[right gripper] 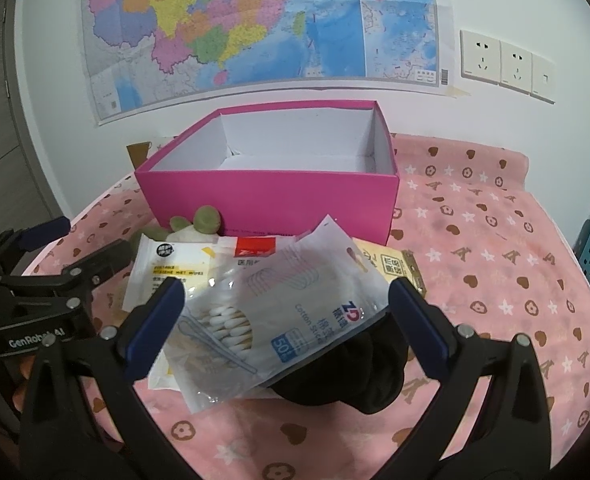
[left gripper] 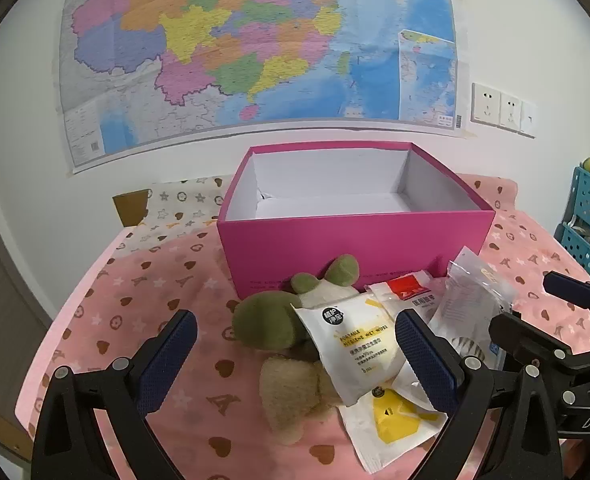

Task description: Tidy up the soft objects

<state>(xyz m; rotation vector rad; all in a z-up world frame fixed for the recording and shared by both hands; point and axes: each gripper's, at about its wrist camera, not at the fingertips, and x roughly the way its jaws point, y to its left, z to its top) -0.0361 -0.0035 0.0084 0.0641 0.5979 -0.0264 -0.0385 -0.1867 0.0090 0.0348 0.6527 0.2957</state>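
Nothing has gone into the pink box (left gripper: 355,248) yet; its white inside looks bare. On the surface before it, from the left: the left gripper (left gripper: 295,360) spread wide above the plush toy (left gripper: 271,324) and wet-wipes packet (left gripper: 355,344), then the right gripper (right gripper: 285,316) spread around the cotton-swab bag (right gripper: 291,316), perhaps not touching.

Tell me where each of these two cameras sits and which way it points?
Left wrist view: sits on the left gripper, looking forward over its open fingers at the plush toy, wet wipes packet and pink box; the right gripper shows at right.
Right wrist view: sits on the right gripper, open around the cotton swab bag; the left gripper shows at left.
Both share the box, wall map and pink cloth.
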